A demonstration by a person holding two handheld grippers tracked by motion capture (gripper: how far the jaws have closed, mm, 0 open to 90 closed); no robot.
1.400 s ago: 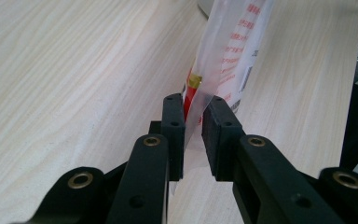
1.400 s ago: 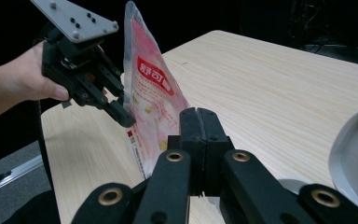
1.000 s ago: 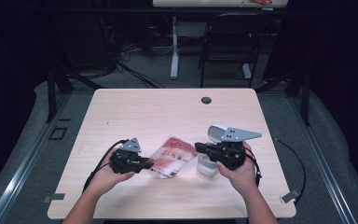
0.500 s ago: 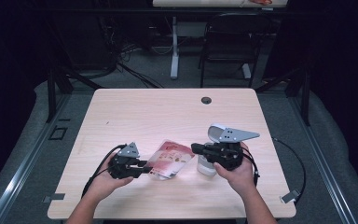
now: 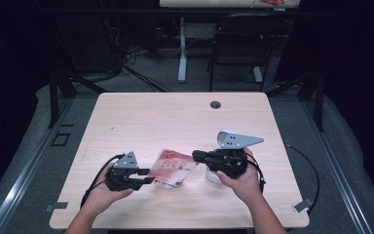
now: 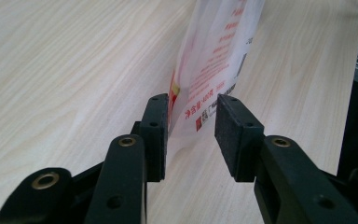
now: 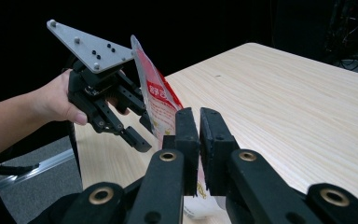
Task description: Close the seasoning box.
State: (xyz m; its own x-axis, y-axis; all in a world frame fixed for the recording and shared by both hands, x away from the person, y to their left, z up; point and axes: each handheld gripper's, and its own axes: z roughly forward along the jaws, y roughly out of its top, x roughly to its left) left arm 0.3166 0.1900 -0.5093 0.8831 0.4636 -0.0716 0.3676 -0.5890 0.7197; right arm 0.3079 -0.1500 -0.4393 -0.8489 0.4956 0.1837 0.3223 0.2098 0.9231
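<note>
High view, item one: we are looking at a red-and-white printed plastic pouch (image 5: 173, 167), held just above the near half of a pale wood-grain rectangular table (image 5: 175, 117), between our two grippers.

Item two: the right gripper (image 5: 198, 156), black, topped with a grey three-cornered plate, is lying at the pouch's right edge. In the right gripper view its jaws are standing together, clamping the pouch's (image 7: 161, 105) thin edge between the pads (image 7: 185, 140), with the pouch rising upright and away from them.

Item three: the left gripper (image 5: 146, 175), black with a trailing cable, is sitting at the pouch's left end. In the left gripper view its jaws are standing apart and have just been opening; the pouch's (image 6: 214, 65) lower corner is lying between them. The left pad (image 6: 157, 130) is standing right against the film, though we cannot tell whether it is touching, and the right pad is standing clear of it.

Item four: a white rounded object (image 5: 213, 176) is resting on the table just beside the pouch, partly hidden under the right gripper.

Item five: a small dark round grommet (image 5: 215, 105) is sitting in the table top, well beyond the pouch, near the far edge.
</note>
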